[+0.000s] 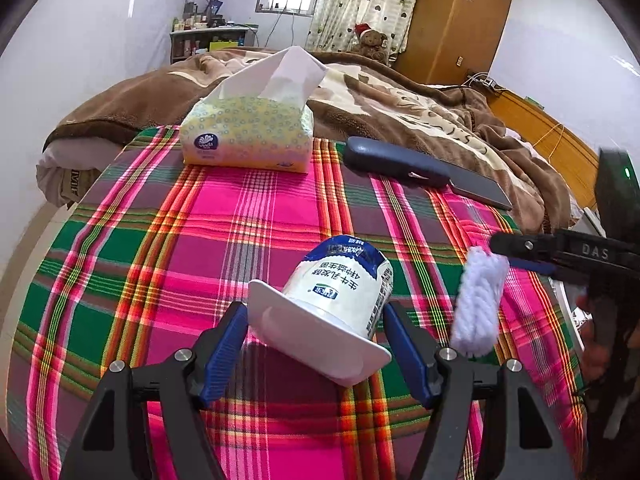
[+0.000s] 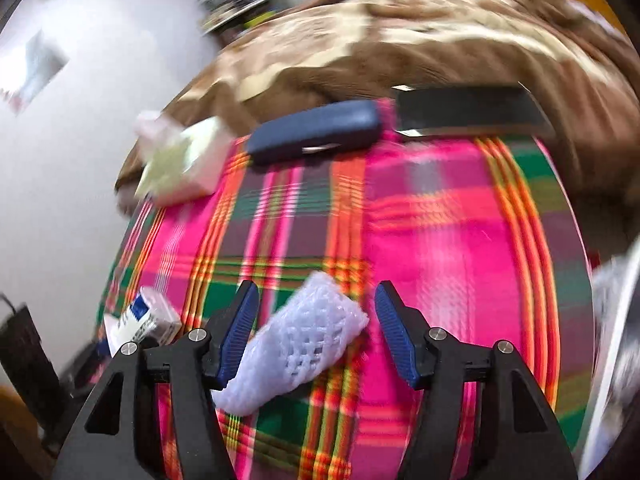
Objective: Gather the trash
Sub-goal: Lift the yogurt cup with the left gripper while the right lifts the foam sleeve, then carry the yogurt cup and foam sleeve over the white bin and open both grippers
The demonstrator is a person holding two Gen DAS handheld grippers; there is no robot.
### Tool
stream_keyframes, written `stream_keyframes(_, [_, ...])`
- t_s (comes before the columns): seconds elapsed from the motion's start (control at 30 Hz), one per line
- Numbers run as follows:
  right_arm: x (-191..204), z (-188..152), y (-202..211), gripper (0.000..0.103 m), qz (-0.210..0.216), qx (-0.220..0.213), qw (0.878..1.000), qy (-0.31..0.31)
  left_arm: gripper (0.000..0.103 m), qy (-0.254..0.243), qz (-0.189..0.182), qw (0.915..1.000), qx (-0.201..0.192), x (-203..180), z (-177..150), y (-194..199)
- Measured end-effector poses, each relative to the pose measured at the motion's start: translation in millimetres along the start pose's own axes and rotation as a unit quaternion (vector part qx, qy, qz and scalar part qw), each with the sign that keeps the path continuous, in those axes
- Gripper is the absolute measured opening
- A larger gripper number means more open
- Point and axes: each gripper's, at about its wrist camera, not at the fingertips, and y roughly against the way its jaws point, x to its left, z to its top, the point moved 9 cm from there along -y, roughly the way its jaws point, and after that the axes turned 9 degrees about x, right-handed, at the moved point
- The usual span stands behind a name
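1. Your left gripper (image 1: 316, 344) is clamped on the yogurt cup (image 1: 340, 284), tilted above the plaid cloth (image 1: 160, 240).
2. Your right gripper (image 2: 316, 336) stands apart; the foam net (image 2: 296, 344) lies between its fingers, unpressed.

Pink, green and orange plaid cloth (image 1: 248, 216); white-and-blue yogurt cup (image 1: 344, 280); pale lavender foam net (image 2: 296, 344); yellow-dotted tissue pack (image 1: 248, 132); dark blue knife handle (image 1: 394, 162).
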Motion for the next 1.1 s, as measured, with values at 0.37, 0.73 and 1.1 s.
stream_keyframes(0.37, [29,-15,-29,0.062,-0.009,0.029,0.999,0.028,0.070,-0.007,0.011,0.9999,0.001,4,1,-2])
stream_keyframes(0.73, [47,-17,-36,0.036,-0.010,0.022,0.997,0.074,0.070,-0.002,0.019,0.9998,0.001,18,1,0])
stream_keyframes(1.1, [34,-20,-9,0.024,-0.017,0.003,0.996,0.082,0.070,-0.012,0.007,0.9999,0.007,12,2,-10])
